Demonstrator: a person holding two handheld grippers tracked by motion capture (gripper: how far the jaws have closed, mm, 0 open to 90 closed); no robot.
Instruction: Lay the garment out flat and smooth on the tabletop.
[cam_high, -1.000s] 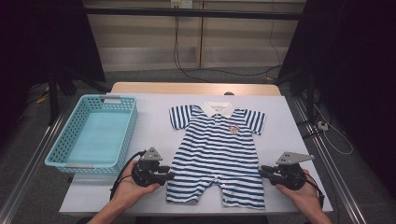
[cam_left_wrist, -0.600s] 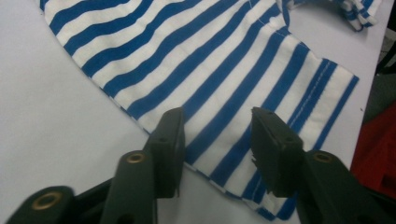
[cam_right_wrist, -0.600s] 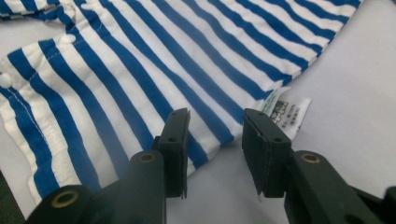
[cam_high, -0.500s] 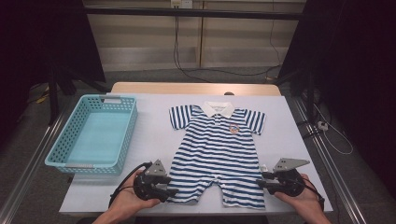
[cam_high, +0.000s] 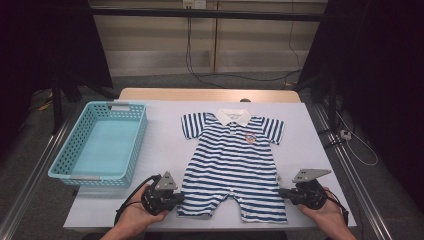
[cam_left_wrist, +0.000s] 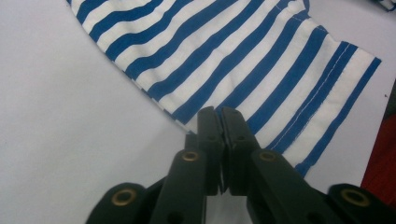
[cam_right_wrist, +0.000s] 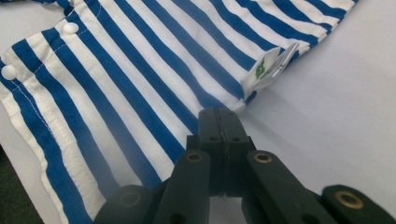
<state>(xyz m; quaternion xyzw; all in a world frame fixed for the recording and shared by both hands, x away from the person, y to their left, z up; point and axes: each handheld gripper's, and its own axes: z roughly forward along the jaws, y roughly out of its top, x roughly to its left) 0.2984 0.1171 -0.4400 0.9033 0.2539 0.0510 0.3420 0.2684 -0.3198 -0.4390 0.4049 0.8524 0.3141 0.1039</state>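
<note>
A blue-and-white striped baby romper (cam_high: 232, 160) lies flat on the white table (cam_high: 165, 135), collar away from me. My left gripper (cam_high: 177, 197) is at the outer edge of the romper's left leg. In the left gripper view, its jaws have just been closing and now meet (cam_left_wrist: 218, 114) on the striped hem (cam_left_wrist: 261, 60). My right gripper (cam_high: 281, 191) is at the outer edge of the right leg. Its jaws have also just been closing and now pinch (cam_right_wrist: 219, 114) the fabric (cam_right_wrist: 140, 60) just below a small sewn-in label (cam_right_wrist: 268, 67).
A light blue plastic basket (cam_high: 75, 172) stands on the left part of the table, a hand's width from the romper. White snap buttons (cam_right_wrist: 70, 28) line the leg hem. The table's near edge lies just behind both hands.
The left gripper has slid a little toward the near edge, to the romper's leg. Both pairs of jaws have come together on the fabric edges. The right hand has stayed put.
</note>
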